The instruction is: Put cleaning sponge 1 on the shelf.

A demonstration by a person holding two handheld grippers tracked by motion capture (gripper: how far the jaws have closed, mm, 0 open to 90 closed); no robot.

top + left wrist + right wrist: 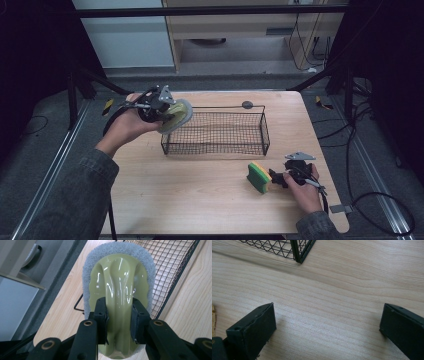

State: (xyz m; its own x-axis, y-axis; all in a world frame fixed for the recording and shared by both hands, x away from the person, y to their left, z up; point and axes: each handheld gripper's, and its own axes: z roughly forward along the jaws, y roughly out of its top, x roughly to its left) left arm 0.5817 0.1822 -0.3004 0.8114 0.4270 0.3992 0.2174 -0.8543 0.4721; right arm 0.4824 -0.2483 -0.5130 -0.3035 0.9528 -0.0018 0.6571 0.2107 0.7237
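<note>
A: A wooden table is bearing a black wire basket, which is sitting near the far edge. What is going on at the basket's left end?

B: The left gripper is pinching the glossy olive handle of a scrub pad and holding it in the air, just over the basket's left end. The pad's grey scouring face is pointing away from the person; it is not yet inside the wire.

A: And nearer the person?

B: A yellow-and-green sponge is standing on edge on the table, in front of the basket's right corner. The right gripper is sitting just beside it, its jaws spread wide over bare wood, gripping nothing.

A: How should the scrub pad go in cleanly?

B: In my judgement, the person is carrying it to the basket. It helps to be lifting the pad clear of the rim, moving it over the middle of the mesh floor, lowering it, and only then spreading the jaws. The handle looks slick, so a firm squeeze matters until it is resting.

A: Any brand or lettering?

B: None is readable on the pad, sponge, basket or tools.
</note>
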